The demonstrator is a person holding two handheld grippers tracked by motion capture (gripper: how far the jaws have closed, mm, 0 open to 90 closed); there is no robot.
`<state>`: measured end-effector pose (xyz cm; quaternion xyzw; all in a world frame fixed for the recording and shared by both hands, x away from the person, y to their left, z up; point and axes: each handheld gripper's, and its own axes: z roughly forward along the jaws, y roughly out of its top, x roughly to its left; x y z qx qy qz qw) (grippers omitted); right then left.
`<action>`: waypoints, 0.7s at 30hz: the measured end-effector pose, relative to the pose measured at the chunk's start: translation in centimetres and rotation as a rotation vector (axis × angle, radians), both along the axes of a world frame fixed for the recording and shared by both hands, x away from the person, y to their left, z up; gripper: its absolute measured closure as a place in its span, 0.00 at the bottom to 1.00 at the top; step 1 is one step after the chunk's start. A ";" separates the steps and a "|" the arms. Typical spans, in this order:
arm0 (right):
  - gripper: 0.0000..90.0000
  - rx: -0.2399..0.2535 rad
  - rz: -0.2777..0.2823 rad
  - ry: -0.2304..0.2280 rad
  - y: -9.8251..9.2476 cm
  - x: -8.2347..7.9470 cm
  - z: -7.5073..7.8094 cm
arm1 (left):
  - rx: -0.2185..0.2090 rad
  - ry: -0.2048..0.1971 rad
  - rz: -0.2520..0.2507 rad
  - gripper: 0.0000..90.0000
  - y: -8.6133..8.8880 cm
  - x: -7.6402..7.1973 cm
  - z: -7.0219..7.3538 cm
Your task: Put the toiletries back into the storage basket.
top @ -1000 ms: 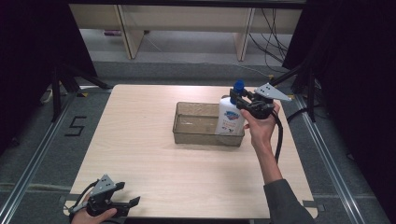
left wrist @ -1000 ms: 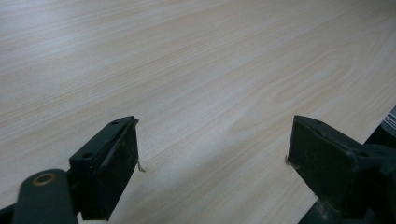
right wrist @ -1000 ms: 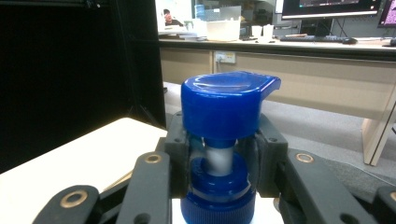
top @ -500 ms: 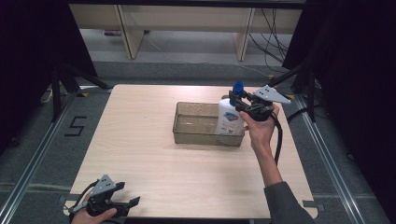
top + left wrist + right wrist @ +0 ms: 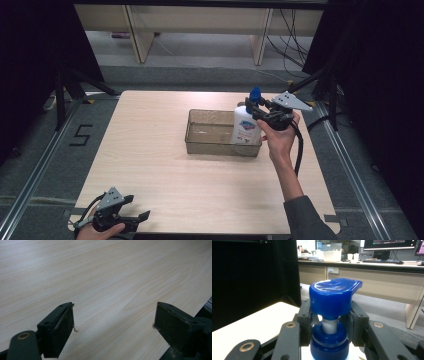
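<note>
Right gripper (image 5: 329,325) closed around the neck of a soap bottle (image 5: 246,127), pads flanking the white stem just below the blue pump head (image 5: 333,298) and above the blue collar, jaws just eased apart a shade yet with the neck between them; held at the far right of the surface (image 5: 165,170) by the right hand (image 5: 277,140), cable trailing down beside the forearm; bottle upright, white with a blue-and-red label, standing in the right end of a clear shallow tray (image 5: 210,135); tray lying right of the middle of the pale wooden surface; left gripper (image 5: 137,218) wide open and holding nothing, resting low at the near left corner in the left hand (image 5: 97,231), well apart from tray and bottle, bare wood grain between its pads (image 5: 63,327).
</note>
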<state>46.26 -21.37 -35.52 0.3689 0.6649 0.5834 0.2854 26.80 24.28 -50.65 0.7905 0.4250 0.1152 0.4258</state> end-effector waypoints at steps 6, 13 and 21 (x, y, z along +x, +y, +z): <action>0.69 0.002 -0.005 -0.005 0.1 0.0 0.0 | -0.001 -0.004 0.001 0.17 0.0 0.0 0.0; 0.68 0.005 -0.003 -0.011 0.0 -0.1 -0.1 | 0.016 -0.004 -0.002 0.17 0.1 0.1 0.0; 0.64 0.008 -0.019 0.003 -0.2 -0.3 -0.2 | 0.016 -0.004 -0.003 0.17 0.1 0.1 0.0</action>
